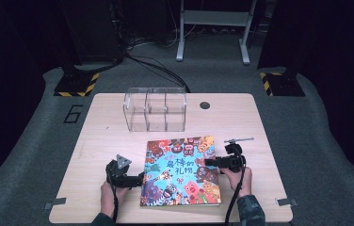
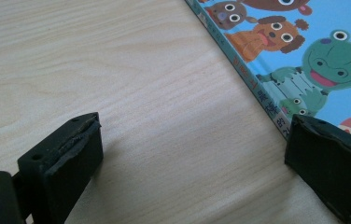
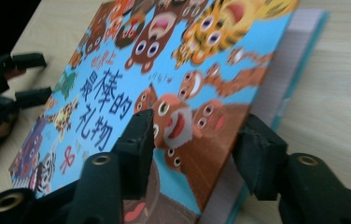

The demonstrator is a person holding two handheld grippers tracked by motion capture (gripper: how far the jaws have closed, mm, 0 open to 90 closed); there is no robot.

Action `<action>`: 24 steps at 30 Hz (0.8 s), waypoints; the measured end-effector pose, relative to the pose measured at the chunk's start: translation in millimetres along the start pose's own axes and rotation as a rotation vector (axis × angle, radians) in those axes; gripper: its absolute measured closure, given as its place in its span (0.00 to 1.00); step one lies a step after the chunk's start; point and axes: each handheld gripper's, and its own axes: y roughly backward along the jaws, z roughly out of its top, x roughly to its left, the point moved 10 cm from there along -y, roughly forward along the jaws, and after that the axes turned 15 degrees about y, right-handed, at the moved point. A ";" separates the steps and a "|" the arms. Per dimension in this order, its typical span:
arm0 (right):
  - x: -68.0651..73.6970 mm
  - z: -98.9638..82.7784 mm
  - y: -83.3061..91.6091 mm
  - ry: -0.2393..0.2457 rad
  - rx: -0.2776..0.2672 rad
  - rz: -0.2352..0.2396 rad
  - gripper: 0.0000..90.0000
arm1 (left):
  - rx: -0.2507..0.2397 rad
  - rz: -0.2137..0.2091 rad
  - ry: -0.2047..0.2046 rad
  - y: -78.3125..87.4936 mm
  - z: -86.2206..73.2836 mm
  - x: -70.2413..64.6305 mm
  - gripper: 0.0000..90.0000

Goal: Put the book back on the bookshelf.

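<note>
A colourful picture book (image 1: 182, 172) with cartoon animals on its blue cover lies on the wooden table (image 1: 109, 136), front and right of centre. My left gripper (image 1: 135, 180) rests at the book's left edge; in the left gripper view it (image 2: 194, 140) is open wide, one jaw by the spine (image 2: 257, 88), bare wood between the jaws. My right gripper (image 1: 213, 162) reaches in from the book's right side. In the right gripper view it (image 3: 197, 130) is open, with the raised front cover (image 3: 117, 93) between the jaws and the page block (image 3: 299, 51) showing beneath.
A clear plastic box (image 1: 155, 109) with three compartments stands at the back of the table. A small round hole (image 1: 205, 105) sits to its right. The left gripper (image 3: 24, 79) appears beyond the book's far edge in the right gripper view.
</note>
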 end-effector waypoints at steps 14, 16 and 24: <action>7.5 7.0 3.1 0.060 0.018 -0.068 0.50 | 0.001 -0.020 0.030 0.1 0.3 -0.1 0.02; 7.8 7.2 3.8 0.059 0.021 -0.075 0.50 | -0.011 -0.029 0.021 -0.3 2.1 -0.5 0.00; 9.3 11.2 5.9 0.083 0.026 -0.082 0.50 | -0.013 -0.131 0.043 2.6 4.4 -20.0 0.00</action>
